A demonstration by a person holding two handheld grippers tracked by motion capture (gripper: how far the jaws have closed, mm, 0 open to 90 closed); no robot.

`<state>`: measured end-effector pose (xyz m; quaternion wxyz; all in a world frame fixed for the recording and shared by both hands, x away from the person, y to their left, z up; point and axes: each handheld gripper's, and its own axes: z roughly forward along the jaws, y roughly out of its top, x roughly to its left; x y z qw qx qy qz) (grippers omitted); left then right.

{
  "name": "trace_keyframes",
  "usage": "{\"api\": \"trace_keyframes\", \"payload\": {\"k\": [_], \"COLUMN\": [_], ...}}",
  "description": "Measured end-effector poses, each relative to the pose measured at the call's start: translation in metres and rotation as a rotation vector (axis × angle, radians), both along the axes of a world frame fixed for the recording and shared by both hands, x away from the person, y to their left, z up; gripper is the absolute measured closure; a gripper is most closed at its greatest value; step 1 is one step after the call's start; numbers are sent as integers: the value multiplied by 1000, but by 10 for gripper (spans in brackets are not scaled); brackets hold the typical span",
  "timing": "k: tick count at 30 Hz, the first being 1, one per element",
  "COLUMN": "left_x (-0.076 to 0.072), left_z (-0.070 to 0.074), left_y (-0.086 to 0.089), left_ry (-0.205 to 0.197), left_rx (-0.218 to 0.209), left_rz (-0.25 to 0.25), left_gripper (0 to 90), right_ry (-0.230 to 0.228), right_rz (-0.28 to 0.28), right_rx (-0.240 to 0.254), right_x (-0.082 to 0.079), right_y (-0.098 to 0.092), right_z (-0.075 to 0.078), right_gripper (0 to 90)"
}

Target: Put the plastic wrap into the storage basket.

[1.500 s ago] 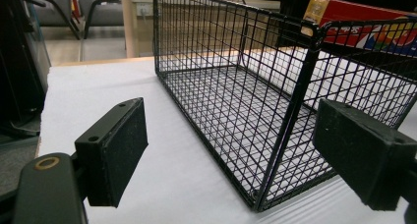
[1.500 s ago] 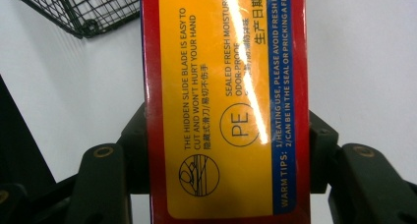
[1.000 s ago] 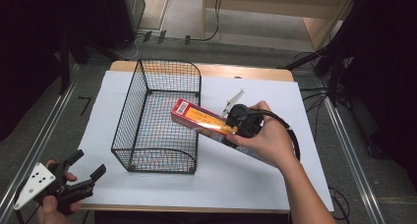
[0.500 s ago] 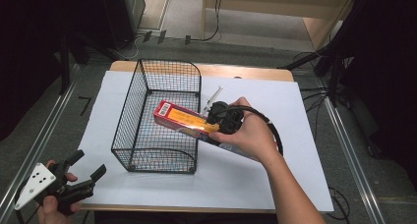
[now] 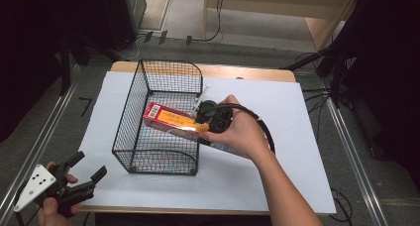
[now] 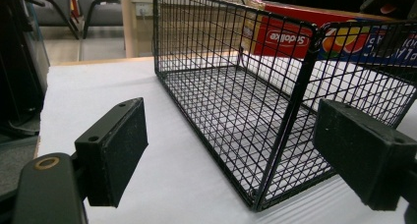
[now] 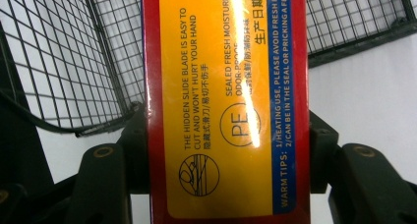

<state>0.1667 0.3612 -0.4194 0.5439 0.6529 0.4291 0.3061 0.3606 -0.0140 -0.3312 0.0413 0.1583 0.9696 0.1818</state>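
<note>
White sheet [image 5: 277, 186] covering a wooden table [image 5: 247, 72], grey floor and cables beyond.

Nearest, at bottom left of the high view: left gripper [image 5: 81, 179], held in a hand at the table's near-left corner, off the basket. Jaws spread wide, nothing between them; in the left gripper view [image 6: 226, 160] both black pads flank the near corner of the basket without touching it.

Next, mid-table: black wire basket [image 5: 156, 159], open-topped, standing upright on the sheet, long axis running away from the person. Floor of the basket bare in the left gripper view [image 6: 231, 111].

Right of the basket: right gripper [image 5: 210, 119], gripped by the right hand [image 5: 242, 132], forearm entering from bottom right. Jaws clamped part-way on a long red-and-yellow box [image 5: 173, 121], one pad on each long side as seen in the right gripper view [image 7: 226, 150]. Box [image 7: 226, 86] held roughly level, crossing the basket's right rim, far end over the basket interior, near end outside toward the hand. Printed side [image 6: 290, 35] visible through the mesh, above the basket floor, not resting on it.
</note>
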Motion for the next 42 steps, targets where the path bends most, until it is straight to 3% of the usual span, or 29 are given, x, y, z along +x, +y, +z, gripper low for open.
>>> {"api": "trace_keyframes", "payload": {"k": [17, 23, 31, 42], "left_x": [0, 0, 0, 0], "left_z": [0, 0, 0, 0], "left_y": [0, 0, -1, 0], "left_ry": [1, 0, 1, -2], "left_rx": [-2, -3, 2, -2], "left_rz": [-1, -3, -5, -6], "left_gripper": [139, 139, 139, 139], "right_ry": [-1, 10, 10, 7], "right_rz": [62, 62, 72, 77], "right_rx": [-15, -4, -32, -17], "right_x": [1, 2, 2, 3], "right_y": [31, 34, 38, 38], "right_z": [2, 2, 2, 1], "right_gripper": [409, 407, 401, 389]}}
